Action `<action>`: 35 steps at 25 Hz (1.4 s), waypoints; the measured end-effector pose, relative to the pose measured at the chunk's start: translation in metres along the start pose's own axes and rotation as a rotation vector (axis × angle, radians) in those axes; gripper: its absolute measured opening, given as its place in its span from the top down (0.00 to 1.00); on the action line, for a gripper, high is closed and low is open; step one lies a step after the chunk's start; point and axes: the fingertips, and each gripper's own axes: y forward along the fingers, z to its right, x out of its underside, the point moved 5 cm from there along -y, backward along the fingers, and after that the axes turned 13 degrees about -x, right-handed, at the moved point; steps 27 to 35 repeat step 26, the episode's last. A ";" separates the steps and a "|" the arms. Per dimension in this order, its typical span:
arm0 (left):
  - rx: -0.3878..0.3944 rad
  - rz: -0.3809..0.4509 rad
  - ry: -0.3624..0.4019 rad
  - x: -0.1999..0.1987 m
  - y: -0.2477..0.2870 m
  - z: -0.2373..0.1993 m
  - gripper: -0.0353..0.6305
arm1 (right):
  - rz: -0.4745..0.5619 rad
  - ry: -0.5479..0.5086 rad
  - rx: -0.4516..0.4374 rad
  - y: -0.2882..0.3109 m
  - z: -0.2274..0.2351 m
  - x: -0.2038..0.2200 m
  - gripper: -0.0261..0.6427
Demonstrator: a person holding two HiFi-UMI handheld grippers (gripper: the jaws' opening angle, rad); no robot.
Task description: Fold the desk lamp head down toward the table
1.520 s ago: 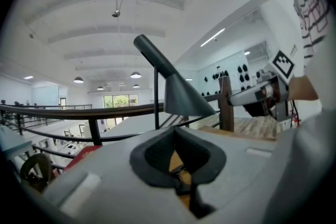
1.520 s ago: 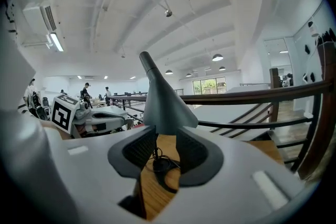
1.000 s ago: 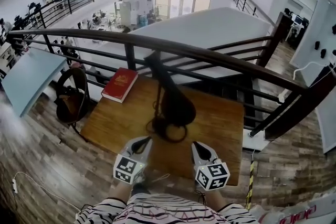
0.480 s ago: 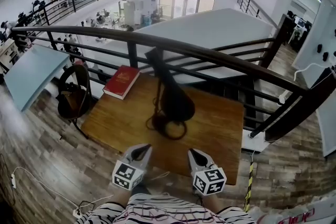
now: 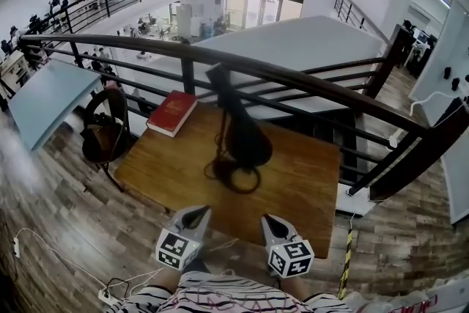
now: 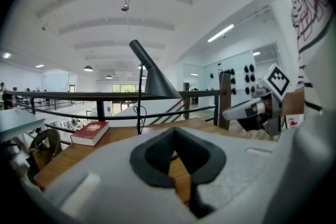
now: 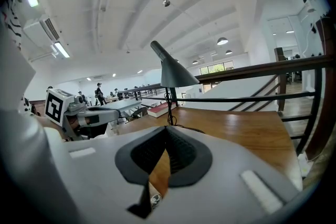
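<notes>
A black desk lamp (image 5: 245, 139) stands in the middle of the wooden table (image 5: 300, 179), its cone head raised on a thin stem above a ring base (image 5: 236, 177). The left gripper view shows the lamp head (image 6: 157, 83) ahead, and in the right gripper view the lamp head (image 7: 176, 75) is also ahead. My left gripper (image 5: 196, 215) and right gripper (image 5: 272, 222) hover side by side at the table's near edge, short of the lamp and apart from it. Both are shut with nothing between the jaws. Each gripper camera catches the other gripper at its side.
A red book (image 5: 171, 113) lies at the table's far left corner. A dark railing (image 5: 293, 77) runs right behind the table. A chair with black headphones (image 5: 102, 135) stands left of the table. Cables (image 5: 44, 249) trail on the wood floor.
Both grippers have slid lower in the head view, back toward the near table edge and my body. The lamp has not moved.
</notes>
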 end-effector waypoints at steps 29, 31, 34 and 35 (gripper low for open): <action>-0.028 0.024 0.000 -0.004 -0.009 0.002 0.95 | -0.001 -0.039 -0.004 0.000 0.001 -0.007 0.96; -0.028 0.024 0.000 -0.004 -0.009 0.002 0.95 | -0.001 -0.039 -0.004 0.000 0.001 -0.007 0.96; -0.028 0.024 0.000 -0.004 -0.009 0.002 0.95 | -0.001 -0.039 -0.004 0.000 0.001 -0.007 0.96; -0.028 0.024 0.000 -0.004 -0.009 0.002 0.95 | -0.001 -0.039 -0.004 0.000 0.001 -0.007 0.96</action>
